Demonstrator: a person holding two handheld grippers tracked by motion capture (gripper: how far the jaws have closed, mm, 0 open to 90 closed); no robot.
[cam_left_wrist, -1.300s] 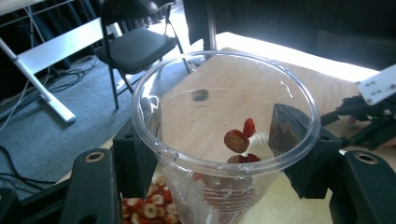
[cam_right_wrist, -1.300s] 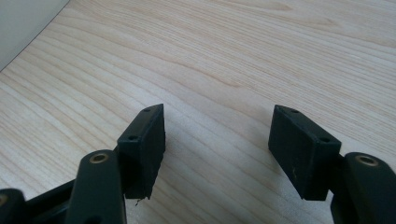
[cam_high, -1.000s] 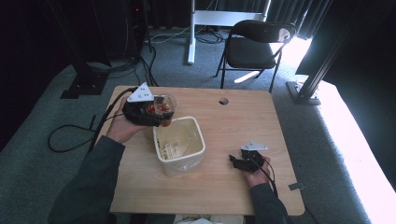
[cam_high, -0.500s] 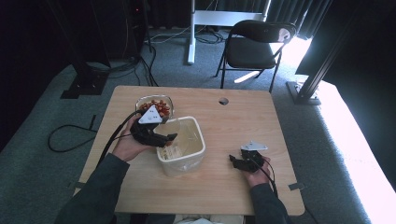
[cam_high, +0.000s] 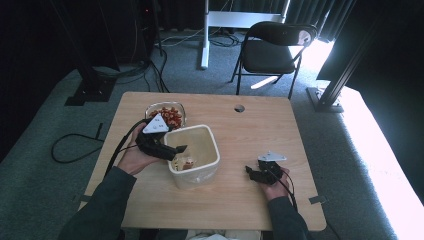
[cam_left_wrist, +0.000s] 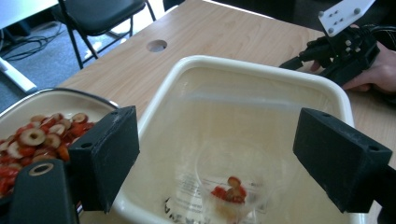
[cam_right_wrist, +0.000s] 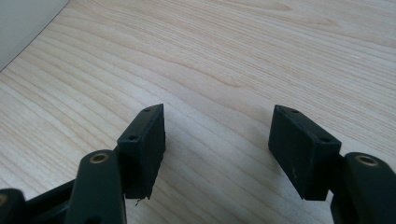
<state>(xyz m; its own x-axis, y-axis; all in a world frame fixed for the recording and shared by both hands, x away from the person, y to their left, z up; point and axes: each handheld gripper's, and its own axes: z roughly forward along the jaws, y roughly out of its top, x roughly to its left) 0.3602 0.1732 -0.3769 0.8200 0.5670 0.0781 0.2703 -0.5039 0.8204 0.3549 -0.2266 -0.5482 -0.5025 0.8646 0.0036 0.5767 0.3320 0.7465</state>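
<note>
High view: left gripper (cam_high: 176, 149) leans over the near-left rim of the white tub (cam_high: 212, 142) on the tabletop (cam_high: 260, 125); the bowl of red slices (cam_high: 165, 113) is partly hidden behind it. Left gripper view: jaws have just been opening and stand wide apart, empty, over a blurred clear cup (cam_left_wrist: 233, 186) holding a few slices on the tub floor. Right gripper view: right gripper (cam_right_wrist: 217, 149) rests low, jaws apart over bare wood, tub corner cut off.

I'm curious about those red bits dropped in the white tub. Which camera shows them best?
The left gripper view: the red slices lie close up inside the cream tub. The high view shows them tiny; the right gripper view shows bare table.
</note>
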